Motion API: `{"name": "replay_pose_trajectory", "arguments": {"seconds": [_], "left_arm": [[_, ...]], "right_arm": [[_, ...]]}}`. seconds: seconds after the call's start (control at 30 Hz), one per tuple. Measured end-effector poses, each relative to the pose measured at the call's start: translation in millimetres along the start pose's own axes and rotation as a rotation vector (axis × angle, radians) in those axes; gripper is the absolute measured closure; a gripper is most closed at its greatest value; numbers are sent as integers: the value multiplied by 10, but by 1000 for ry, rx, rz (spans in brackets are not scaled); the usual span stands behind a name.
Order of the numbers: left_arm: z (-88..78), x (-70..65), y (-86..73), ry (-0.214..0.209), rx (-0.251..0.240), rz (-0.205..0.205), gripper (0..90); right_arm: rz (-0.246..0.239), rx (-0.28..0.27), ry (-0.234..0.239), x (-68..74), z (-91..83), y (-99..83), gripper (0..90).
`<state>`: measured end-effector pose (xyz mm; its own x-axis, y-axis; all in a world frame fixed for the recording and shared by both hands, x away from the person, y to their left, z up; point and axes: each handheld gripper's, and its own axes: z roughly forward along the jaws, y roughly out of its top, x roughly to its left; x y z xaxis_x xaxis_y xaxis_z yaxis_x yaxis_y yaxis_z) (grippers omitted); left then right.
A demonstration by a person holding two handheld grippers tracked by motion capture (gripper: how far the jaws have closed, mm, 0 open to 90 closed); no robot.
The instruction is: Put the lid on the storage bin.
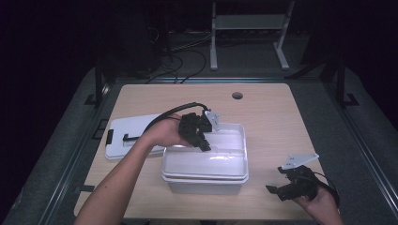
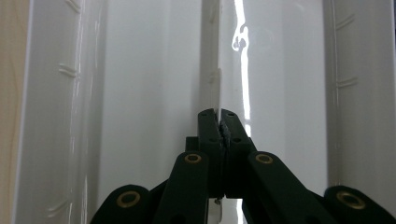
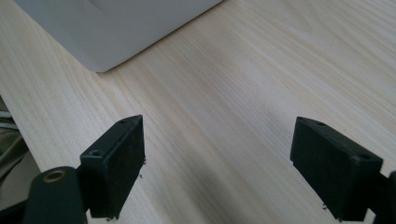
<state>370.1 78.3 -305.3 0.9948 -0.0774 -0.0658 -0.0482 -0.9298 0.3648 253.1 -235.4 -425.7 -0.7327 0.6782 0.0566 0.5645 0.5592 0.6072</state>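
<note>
High view: a white plastic bin [image 1: 205, 161] sits at centre frame on a wooden table [image 1: 277, 122], its lid [image 1: 131, 135] lying just left of it. The left gripper [image 1: 205, 146] reaches inside the bin, jaws pinched together on a thin white divider [image 2: 210, 70] standing upright along the bin's middle. The divider looks light, stiff and glossy, likely slippery; its top edge seems the best place to grip. At lower right, the right gripper [image 1: 277, 180] hovers with jaws apart, holding nothing.

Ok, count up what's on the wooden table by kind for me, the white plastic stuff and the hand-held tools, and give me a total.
White plastic rectangular bins: 1
Flat white plastic lids: 1
Thin white plastic divider strips, upright inside the bin: 1
Black two-jaw tools: 2, left tool shut on the divider, right tool open above the table
Total: 5
</note>
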Motion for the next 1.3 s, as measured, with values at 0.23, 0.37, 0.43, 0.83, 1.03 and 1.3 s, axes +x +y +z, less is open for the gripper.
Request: {"name": "replay_pose_trajectory", "arguments": {"seconds": [0.23, 0.37, 0.43, 0.83, 1.03, 1.3], "left_arm": [[17, 3, 6, -2, 3, 4, 893], [36, -6, 11, -1, 16, 6, 891], [53, -6, 16, -4, 25, 13, 889], [15, -18, -9, 0, 13, 8, 805], [-141, -37, -129, 24, -29, -10, 730], [-353, -37, -352, 68, -72, -37, 682]], "right_arm": [[0, 0, 3, -1, 8, -1, 173], [-1, 1, 4, 1, 12, -1, 173], [2, 3, 3, 1, 10, -4, 173], [3, 8, 3, -11, 16, -21, 173], [10, 7, -2, -17, 10, -32, 173], [17, 13, -7, -23, 14, -52, 172]]}}
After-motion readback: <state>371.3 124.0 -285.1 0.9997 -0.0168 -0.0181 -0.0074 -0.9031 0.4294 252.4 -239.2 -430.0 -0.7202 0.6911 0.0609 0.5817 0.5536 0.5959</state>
